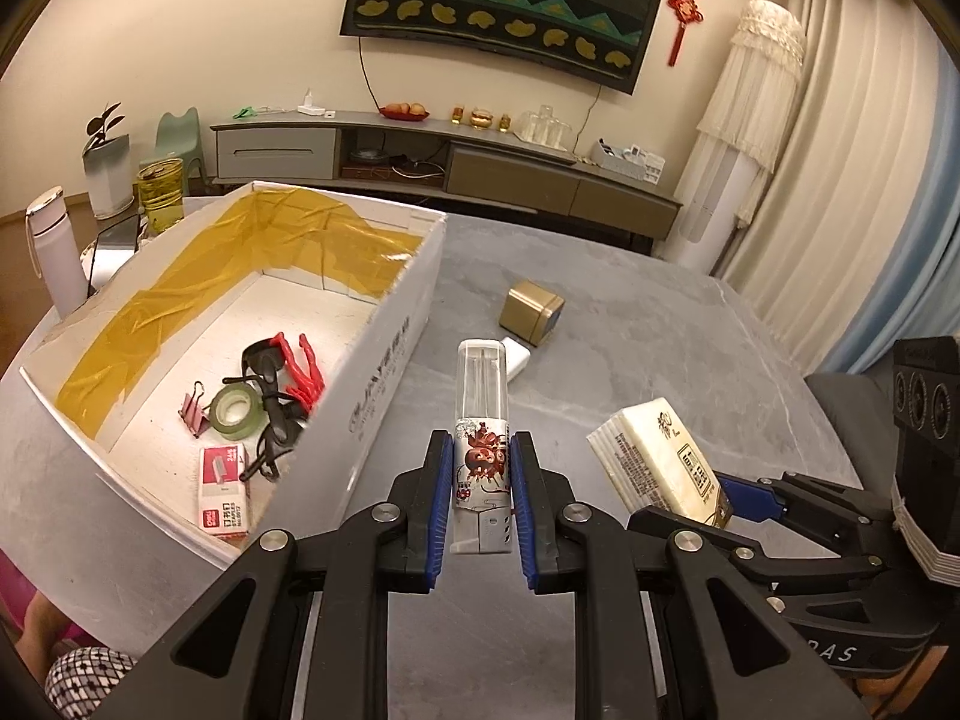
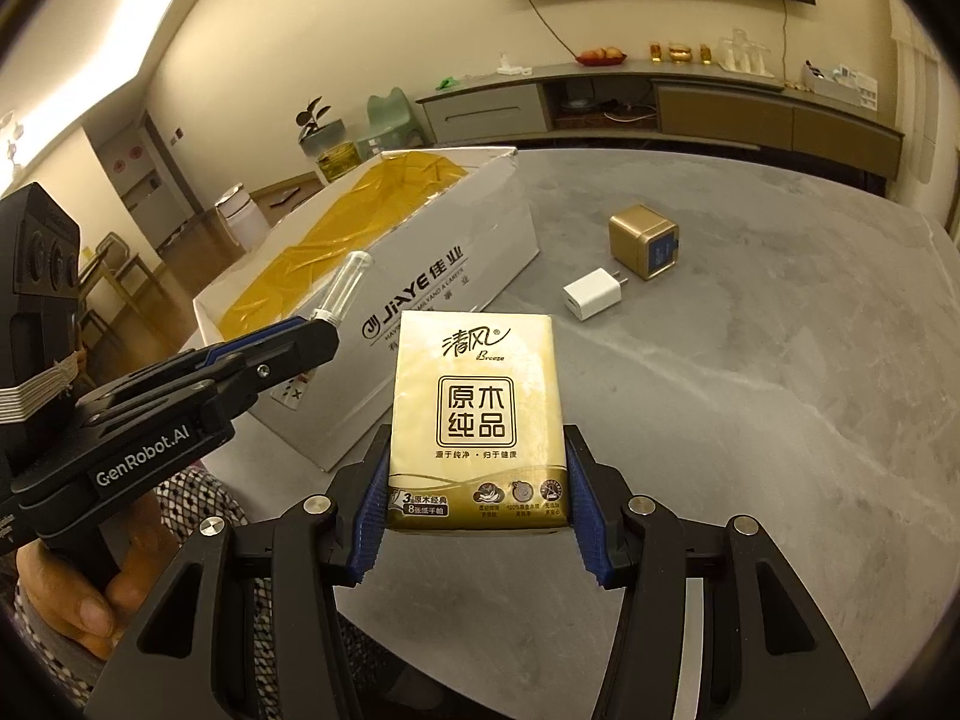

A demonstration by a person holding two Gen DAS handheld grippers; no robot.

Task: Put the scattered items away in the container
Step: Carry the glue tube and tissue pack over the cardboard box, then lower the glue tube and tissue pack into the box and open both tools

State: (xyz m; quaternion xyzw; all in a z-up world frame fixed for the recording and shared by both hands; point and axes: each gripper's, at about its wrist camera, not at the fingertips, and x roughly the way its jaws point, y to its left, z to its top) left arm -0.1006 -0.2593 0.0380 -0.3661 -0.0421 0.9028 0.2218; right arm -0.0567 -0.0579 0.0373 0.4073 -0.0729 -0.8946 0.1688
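Left gripper (image 1: 480, 480) clamps a clear-capped tube (image 1: 482, 420) just beside the white box (image 1: 384, 360) — right gripper (image 2: 477, 504) grips a tissue pack (image 2: 477, 414); 2 items beyond the box: gold tin (image 2: 643, 240), white charger (image 2: 591, 294)

My table (image 1: 630, 360) is grey stone with pale veins. On it sits the white box (image 1: 384, 408), open-topped, at my left. Out in the middle lie a gold tin (image 2: 642, 240) and a white charger (image 2: 591, 294), just beside each other. Past the box, at the far left edge, stand a white flask (image 1: 51, 252) and a yellow glass jar (image 1: 161, 192).
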